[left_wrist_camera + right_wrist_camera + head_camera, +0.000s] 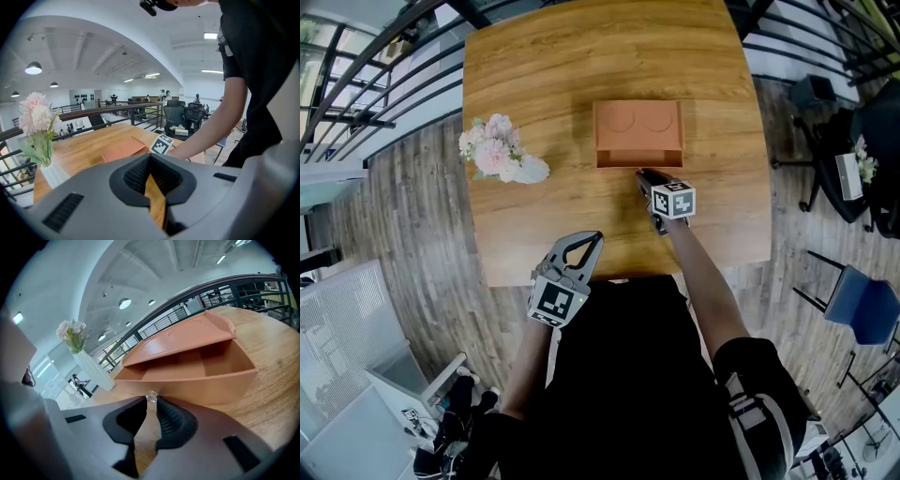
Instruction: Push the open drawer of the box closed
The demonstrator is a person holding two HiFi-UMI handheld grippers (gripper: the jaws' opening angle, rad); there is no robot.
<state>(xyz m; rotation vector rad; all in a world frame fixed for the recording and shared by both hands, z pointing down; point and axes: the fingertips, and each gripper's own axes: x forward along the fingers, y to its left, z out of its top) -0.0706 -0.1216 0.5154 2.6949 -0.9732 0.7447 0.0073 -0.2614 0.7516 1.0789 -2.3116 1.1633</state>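
Terracotta box (pixel 638 124) drawer (pixel 201 387) open; right gripper (pixel 151 402) closed, tips at clear knob (pixel 151 396); left gripper (pixel 150 156) closed, empty.

**No legible text in any view.**
The only printed marks are black-and-white square patterns on the marker cube at the left (pixel 558 302) and the marker cube at the right (pixel 673 200). These patterns form no letters, digits, brand names or signs.

The box (pixel 638 131) looks matt, smooth plastic, its knob (pixel 151 397) clear and glossy, the table (pixel 534 75) smooth grained wood.
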